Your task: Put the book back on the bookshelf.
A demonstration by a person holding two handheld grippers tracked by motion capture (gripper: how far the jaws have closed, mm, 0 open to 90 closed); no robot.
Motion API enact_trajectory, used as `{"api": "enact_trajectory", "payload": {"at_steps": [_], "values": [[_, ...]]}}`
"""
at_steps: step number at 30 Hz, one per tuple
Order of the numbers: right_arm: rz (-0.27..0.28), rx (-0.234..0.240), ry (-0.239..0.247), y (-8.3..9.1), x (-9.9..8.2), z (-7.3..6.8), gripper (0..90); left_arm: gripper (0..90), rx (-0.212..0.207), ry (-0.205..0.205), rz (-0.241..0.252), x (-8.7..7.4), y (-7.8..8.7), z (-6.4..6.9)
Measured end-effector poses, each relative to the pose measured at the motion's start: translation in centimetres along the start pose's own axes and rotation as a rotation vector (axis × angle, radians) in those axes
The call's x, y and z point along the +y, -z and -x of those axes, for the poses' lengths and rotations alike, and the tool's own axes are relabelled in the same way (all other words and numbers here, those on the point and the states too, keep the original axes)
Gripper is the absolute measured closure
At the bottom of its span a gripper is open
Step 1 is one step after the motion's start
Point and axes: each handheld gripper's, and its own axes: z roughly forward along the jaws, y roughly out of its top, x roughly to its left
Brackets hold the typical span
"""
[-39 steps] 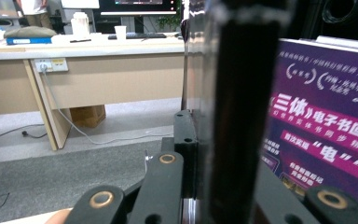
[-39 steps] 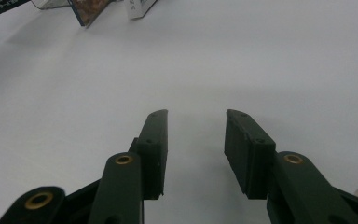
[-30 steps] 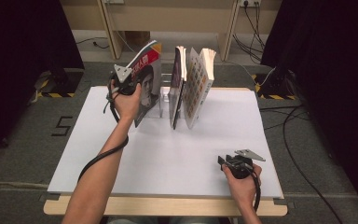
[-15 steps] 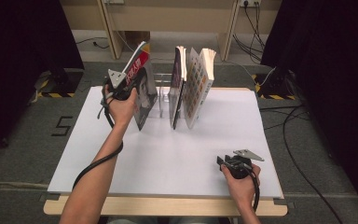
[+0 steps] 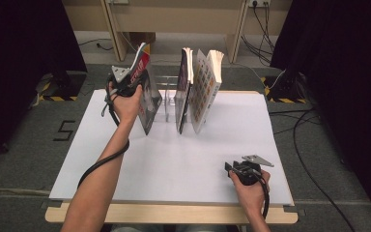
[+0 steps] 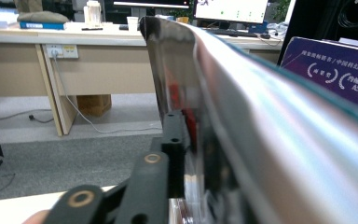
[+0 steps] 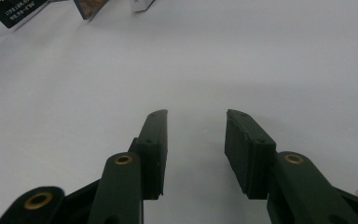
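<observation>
The left gripper (image 5: 131, 86) grips a glossy book (image 5: 146, 96), its jaws just closing, tilted beside the rack (image 5: 166, 99). The right gripper (image 5: 233, 168) rests wide open and empty on the worktop (image 5: 174, 159).

Left gripper (image 5: 125, 82) raised with arm extended; right gripper (image 5: 236, 170) rests low, fingers apart.

Grey carpet, dark drapes

A pale wooden desk (image 5: 174, 19) stands at the far side on grey carpet (image 5: 24, 145); black curtains (image 5: 24, 43) hang left and right, cables (image 5: 314, 130) trailing right.
</observation>
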Motion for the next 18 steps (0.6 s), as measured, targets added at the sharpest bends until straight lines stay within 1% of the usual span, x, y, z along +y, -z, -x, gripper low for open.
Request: {"api": "enact_trajectory", "payload": {"at_steps": [2,5,6,7,10,12,13,16,18], "values": [[0.0,0.0,0.0,0.0,0.0,-0.01,60.1,83.5,0.004,0.01,-0.002,0.04,0.01,-0.04],[0.0,0.0,0.003,-0.01,-0.01,-0.08,60.1,85.8,0.006,0.021,-0.001,0.02,0.0,0.0],[-0.001,0.001,-0.005,0.0,-0.02,-0.16,60.2,86.0,0.005,0.022,-0.001,0.03,-0.01,0.03],[0.003,0.0,0.004,0.0,-0.01,-0.07,60.2,86.1,0.004,0.024,0.0,0.03,-0.02,0.05],[0.012,-0.006,0.007,0.11,0.03,-0.04,60.2,86.2,0.008,0.031,0.017,0.04,-0.12,0.04],[0.011,-0.004,-0.004,0.14,0.03,-0.08,60.3,86.2,0.008,0.033,0.023,0.19,-0.22,0.05],[0.012,-0.007,0.003,0.13,0.03,0.01,60.3,86.2,0.01,0.031,0.028,0.27,-0.29,0.09],[0.012,-0.004,0.003,0.11,0.04,0.07,60.3,86.3,0.01,0.022,0.038,0.41,-0.45,0.26],[0.012,-0.004,-0.002,0.11,0.04,0.05,60.3,86.3,0.009,0.022,0.052,0.47,-0.59,0.43]]}}
